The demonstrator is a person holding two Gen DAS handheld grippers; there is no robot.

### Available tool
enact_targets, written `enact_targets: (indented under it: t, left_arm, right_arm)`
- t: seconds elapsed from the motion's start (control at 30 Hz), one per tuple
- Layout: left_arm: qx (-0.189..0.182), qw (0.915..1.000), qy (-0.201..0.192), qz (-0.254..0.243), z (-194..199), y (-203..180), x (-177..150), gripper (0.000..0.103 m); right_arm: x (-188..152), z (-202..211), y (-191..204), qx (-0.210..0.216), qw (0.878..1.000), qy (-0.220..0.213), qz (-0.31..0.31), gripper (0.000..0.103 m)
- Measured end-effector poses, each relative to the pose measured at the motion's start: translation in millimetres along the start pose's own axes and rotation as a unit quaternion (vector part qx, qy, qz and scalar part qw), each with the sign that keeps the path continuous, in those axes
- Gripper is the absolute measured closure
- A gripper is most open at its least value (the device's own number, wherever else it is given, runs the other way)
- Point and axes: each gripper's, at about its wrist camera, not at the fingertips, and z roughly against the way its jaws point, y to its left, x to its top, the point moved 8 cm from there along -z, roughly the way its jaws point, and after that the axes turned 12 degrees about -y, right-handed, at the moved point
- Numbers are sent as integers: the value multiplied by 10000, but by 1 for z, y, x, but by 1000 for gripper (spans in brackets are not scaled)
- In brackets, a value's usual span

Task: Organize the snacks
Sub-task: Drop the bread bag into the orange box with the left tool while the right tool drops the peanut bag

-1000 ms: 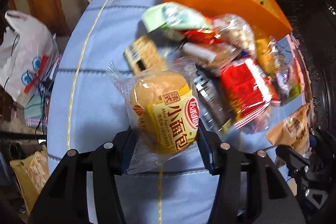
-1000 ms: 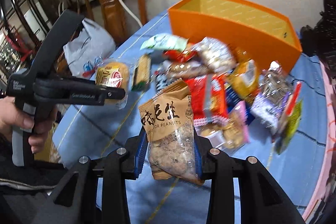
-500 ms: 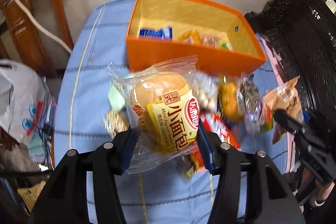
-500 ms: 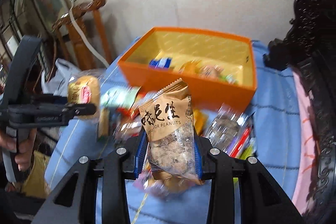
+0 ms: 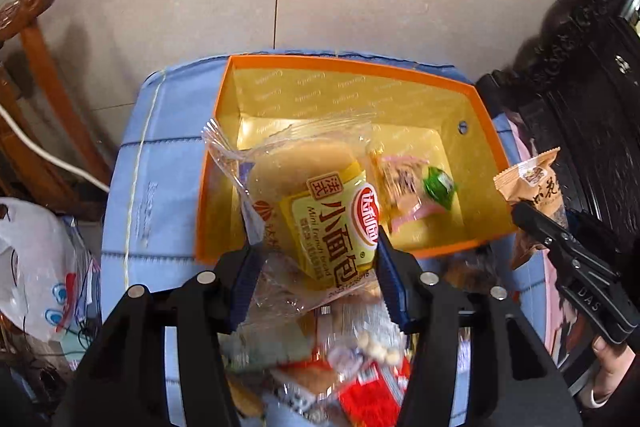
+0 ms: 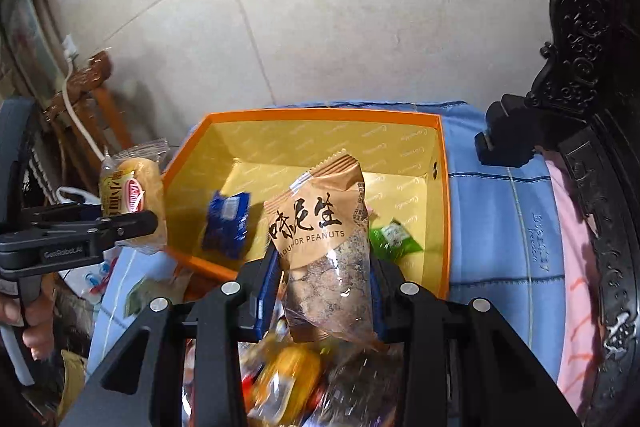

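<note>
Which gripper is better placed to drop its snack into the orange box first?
Probably left: the left gripper holds its yellow bread packet over the orange cardboard box, while the right gripper's brown peanut bag looks outside the rim.

The bread roll pack (image 5: pixel 320 211) is clear crinkly plastic, pretty glossy. The peanut bag (image 6: pixel 324 239) looks like matt brown paper up top, see-through film below. The orange box (image 6: pixel 446 211) seems smooth card, sitting on a blue stitched cloth (image 6: pixel 496 227). Matt black plastic grippers.
</note>
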Motion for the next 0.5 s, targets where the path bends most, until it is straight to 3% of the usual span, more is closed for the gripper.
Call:
enact_targets:
  t: [0.17, 0.23, 0.27, 0.33, 0.4, 0.5]
  left_arm:
    - [22, 9998, 193, -4, -44, 0, 12, 49]
    - [326, 9989, 313, 115, -60, 7, 13, 25]
    - [642, 9973, 293, 187, -62, 12, 14, 11]
    - [627, 9977, 110, 244, -59, 13, 15, 9]
    - [450, 9985, 224, 203, -59, 12, 9, 8]
    - [564, 9979, 321, 81, -55, 19, -4, 8]
  right_arm:
    - [0, -42, -13, -231, 9995, 213, -86, 61]
    - [-5, -55, -19, -405, 9984, 380, -140, 37]
    - [-6, -57, -24, -551, 9974, 390, -238, 34]
    - [-6, -54, -27, -598, 9971, 291, -381, 26]
    - [-10, -49, -29, -590, 9971, 251, -405, 24]
    - [-22, -35, -34, -643, 9965, 252, -474, 22]
